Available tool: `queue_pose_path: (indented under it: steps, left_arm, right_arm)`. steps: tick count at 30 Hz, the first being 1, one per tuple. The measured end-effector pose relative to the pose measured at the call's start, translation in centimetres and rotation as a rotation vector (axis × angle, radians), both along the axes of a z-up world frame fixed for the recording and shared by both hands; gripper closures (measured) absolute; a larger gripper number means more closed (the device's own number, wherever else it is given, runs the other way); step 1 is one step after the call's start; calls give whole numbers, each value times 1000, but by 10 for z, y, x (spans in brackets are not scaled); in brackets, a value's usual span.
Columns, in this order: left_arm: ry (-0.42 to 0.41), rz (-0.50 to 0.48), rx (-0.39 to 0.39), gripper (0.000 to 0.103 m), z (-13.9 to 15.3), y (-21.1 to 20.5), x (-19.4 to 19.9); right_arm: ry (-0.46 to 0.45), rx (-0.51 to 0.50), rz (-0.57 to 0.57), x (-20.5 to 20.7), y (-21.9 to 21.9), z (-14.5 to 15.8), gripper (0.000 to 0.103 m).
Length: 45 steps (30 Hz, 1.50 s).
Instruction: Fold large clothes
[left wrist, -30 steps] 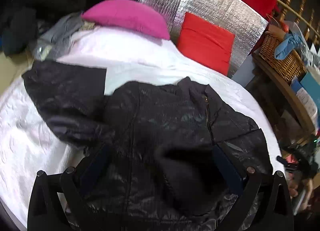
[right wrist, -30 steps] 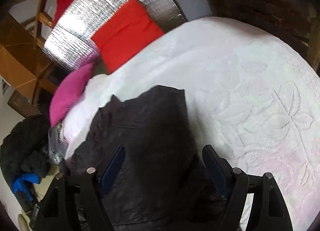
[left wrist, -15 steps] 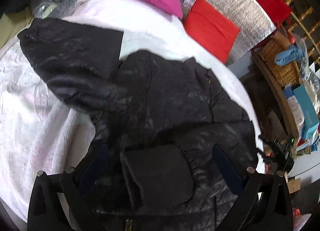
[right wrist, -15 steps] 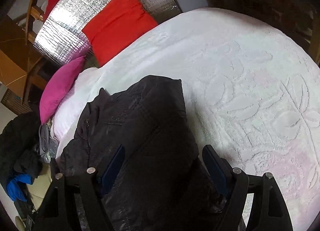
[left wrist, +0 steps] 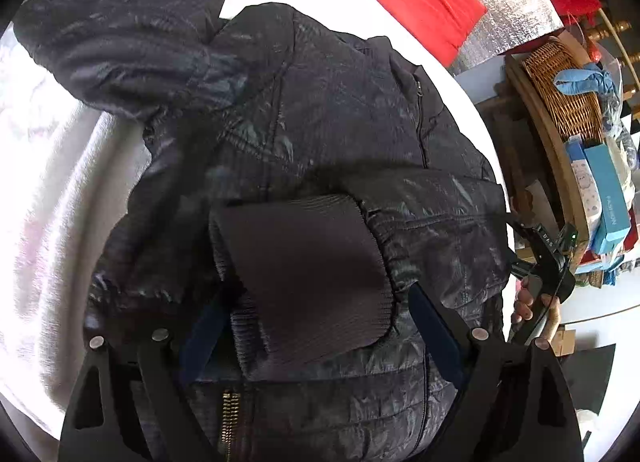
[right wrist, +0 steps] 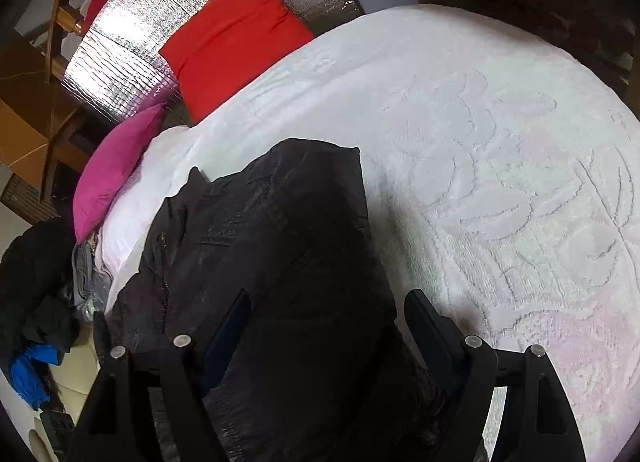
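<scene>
Cuff (left wrist: pixel 304 274) lay between the wide-apart fingers of the left gripper (left wrist: pixel 316 326), gripping nothing; the ribbed knit rested on the jacket's (left wrist: pixel 320 122) front, its sleeve (left wrist: pixel 432 214) folded across from the right. The right gripper (right wrist: pixel 326 326) likewise stood released, fingers spread above the jacket's right side, and whether they touched the cloth could not be told. The black jacket lay face up on the white bed (right wrist: pixel 500 142), zip (left wrist: pixel 230 418) near the left gripper and collar toward the far end. Its other sleeve (left wrist: pixel 128 22) stretched out flat to the far left, not yet folded. Beyond it sat a red cushion (right wrist: pixel 236 38) and a pink pillow (right wrist: pixel 116 166) at the head of the bed; a basket (left wrist: pixel 560 86) stood off to the right.

By the look of it, the step in hand was folding the sleeves inward, with one done and let go. The next move probably called for reaching the left gripper to the far-left sleeve, pinching near its end and drawing it over the chest, before doubling the body.
</scene>
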<state>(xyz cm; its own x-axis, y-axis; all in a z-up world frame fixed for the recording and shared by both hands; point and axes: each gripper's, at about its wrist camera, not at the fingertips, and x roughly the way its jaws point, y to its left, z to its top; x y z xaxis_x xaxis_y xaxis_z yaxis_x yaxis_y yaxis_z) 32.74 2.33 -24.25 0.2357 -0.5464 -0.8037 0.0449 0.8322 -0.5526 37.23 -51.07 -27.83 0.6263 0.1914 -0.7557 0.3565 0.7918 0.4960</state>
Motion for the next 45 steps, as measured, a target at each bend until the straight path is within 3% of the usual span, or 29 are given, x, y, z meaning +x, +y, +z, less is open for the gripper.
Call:
queue_pose_path:
  steps: [2, 4, 7, 9, 14, 16, 19, 21, 22, 27, 33, 37, 45]
  left_arm:
    - [-3, 15, -6, 21, -1, 0, 1]
    - [-9, 19, -1, 51, -2, -3, 2]
    - [-52, 33, 20, 68, 0, -5, 5]
    - [-77, 47, 33, 78, 2, -2, 8]
    - [-111, 74, 68, 76, 3, -3, 20]
    - [-85, 80, 58, 70, -4, -4, 27]
    - [-85, 110, 51, 74, -8, -7, 33]
    - [-154, 113, 85, 87, 1, -14, 35]
    - [-186, 111, 100, 89, 7, -17, 37]
    - [-341, 128, 201, 91, 43, -29, 58]
    - [-470, 145, 319, 91, 76, -35, 87]
    - [-446, 180, 346, 91, 68, -20, 97]
    - [-344, 191, 417, 91, 23, -19, 118]
  right_arm:
    - [1, -2, 5, 3, 0, -4, 21]
    - [11, -11, 7, 7, 0, -7, 21]
    - [19, -15, 30, 12, 5, -11, 23]
    - [30, -58, 47, 15, 12, -10, 32]
    - [38, -127, 70, 18, 21, -7, 53]
    - [34, -139, 74, 17, 21, -3, 55]
    - [35, -140, 82, 16, 20, -2, 55]
    - [35, -134, 84, 16, 19, -3, 55]
    - [34, -124, 83, 16, 18, -3, 55]
    - [28, -105, 85, 16, 18, -2, 55]
    - [6, -79, 73, 15, 19, 4, 55]
    - [-8, -83, 88, 15, 23, 8, 55]
    - [10, -147, 94, 20, 32, 2, 63]
